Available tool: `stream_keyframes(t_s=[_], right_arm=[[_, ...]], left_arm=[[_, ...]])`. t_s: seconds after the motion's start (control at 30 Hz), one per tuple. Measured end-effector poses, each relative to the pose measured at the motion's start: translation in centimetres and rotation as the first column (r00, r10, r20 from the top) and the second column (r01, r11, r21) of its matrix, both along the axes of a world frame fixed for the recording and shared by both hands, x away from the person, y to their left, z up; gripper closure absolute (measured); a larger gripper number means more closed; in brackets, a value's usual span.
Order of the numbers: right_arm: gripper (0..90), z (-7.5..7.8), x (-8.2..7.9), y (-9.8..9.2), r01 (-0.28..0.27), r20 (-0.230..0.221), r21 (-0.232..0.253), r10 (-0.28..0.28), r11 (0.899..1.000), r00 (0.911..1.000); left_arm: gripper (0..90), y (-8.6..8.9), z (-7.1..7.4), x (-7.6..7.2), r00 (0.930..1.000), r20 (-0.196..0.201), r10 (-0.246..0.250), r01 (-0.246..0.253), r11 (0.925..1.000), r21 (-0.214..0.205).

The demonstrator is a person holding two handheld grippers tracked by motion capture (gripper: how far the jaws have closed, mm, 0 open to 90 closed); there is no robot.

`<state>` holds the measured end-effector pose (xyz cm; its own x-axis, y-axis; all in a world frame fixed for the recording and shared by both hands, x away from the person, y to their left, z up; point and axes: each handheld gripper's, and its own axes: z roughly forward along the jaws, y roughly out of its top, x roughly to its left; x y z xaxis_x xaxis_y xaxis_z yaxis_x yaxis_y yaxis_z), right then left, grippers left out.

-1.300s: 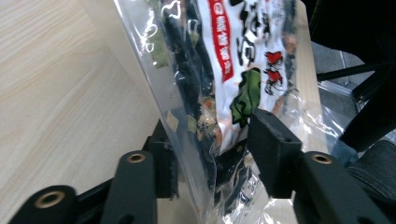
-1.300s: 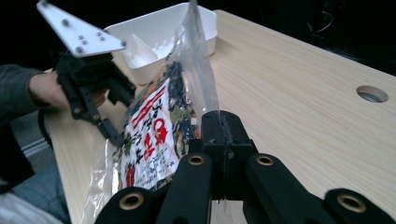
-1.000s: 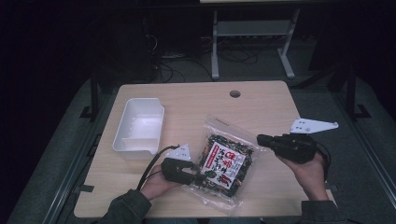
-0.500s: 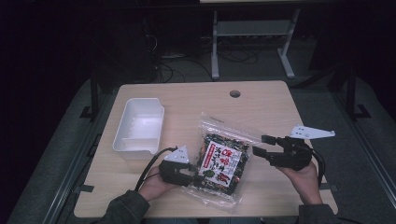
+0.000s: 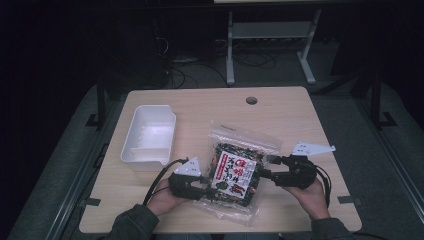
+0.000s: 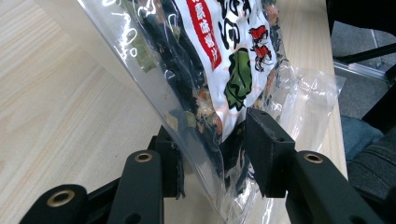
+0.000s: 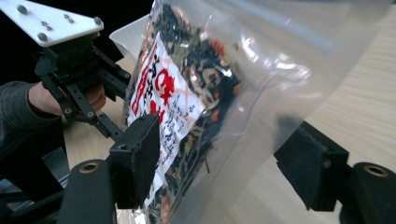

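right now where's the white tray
In the high view the white tray sits on the left part of the table, beyond the left gripper and left of the snack bag, apart from both.

tray: white tray (image 5: 149, 136), far left, empty
table: pale wood table (image 5: 200, 107), round hole (image 5: 251, 100) near far edge
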<state>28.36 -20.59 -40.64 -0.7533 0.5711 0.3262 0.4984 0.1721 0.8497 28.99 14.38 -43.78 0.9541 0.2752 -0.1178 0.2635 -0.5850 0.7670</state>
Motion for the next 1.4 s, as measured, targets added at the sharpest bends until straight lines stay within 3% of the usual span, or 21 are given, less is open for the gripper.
stream_keyframes(t_s=[0.13, 0.3, 0.5, 0.73, 0.9, 1.13, 1.4], right_arm=[[34.2, -0.3, 0.0, 0.6, -0.015, -0.006, 0.010, 0.015, 1.000, 0.9999], [41.0, -0.4, 0.0, 0.4, -0.013, -0.001, 0.060, 0.014, 0.998, 0.9999], [50.6, 0.0, -0.3, 0.3, -0.014, 0.029, 0.104, 0.011, 0.995, 0.9995], [57.9, 0.0, -0.4, 0.5, -0.020, 0.041, 0.080, 0.017, 0.997, 0.9990], [57.9, 0.0, -0.3, 0.6, -0.028, 0.034, 0.080, 0.026, 0.996, 0.9991], [58.3, -0.1, -0.3, 1.3, -0.071, 0.025, 0.073, 0.070, 0.995, 0.9973], [66.5, 0.2, -0.5, 2.0, -0.111, 0.037, 0.086, 0.108, 0.990, 0.9934]], left_arm=[[59.5, 0.0, -0.1, 0.0, 1.0000, 0.006, 0.006, -0.006, 1.0000, 0.005], [59.9, 0.0, -0.2, -0.1, 0.9999, 0.009, 0.010, -0.010, 0.9998, 0.015], [64.0, -0.2, -0.3, -0.3, 0.9999, 0.013, 0.001, -0.001, 0.9998, 0.018], [64.7, -0.2, -0.3, -0.3, 0.9999, 0.016, -0.002, 0.002, 0.9998, 0.021], [64.7, -0.2, -0.3, -0.3, 0.9999, 0.017, -0.003, 0.003, 0.9998, 0.021], [65.3, -0.3, -0.3, -0.4, 0.9998, 0.018, -0.012, 0.012, 0.9998, 0.015], [65.3, -0.2, -0.3, -0.4, 0.9997, 0.020, -0.013, 0.013, 0.9998, 0.012]])
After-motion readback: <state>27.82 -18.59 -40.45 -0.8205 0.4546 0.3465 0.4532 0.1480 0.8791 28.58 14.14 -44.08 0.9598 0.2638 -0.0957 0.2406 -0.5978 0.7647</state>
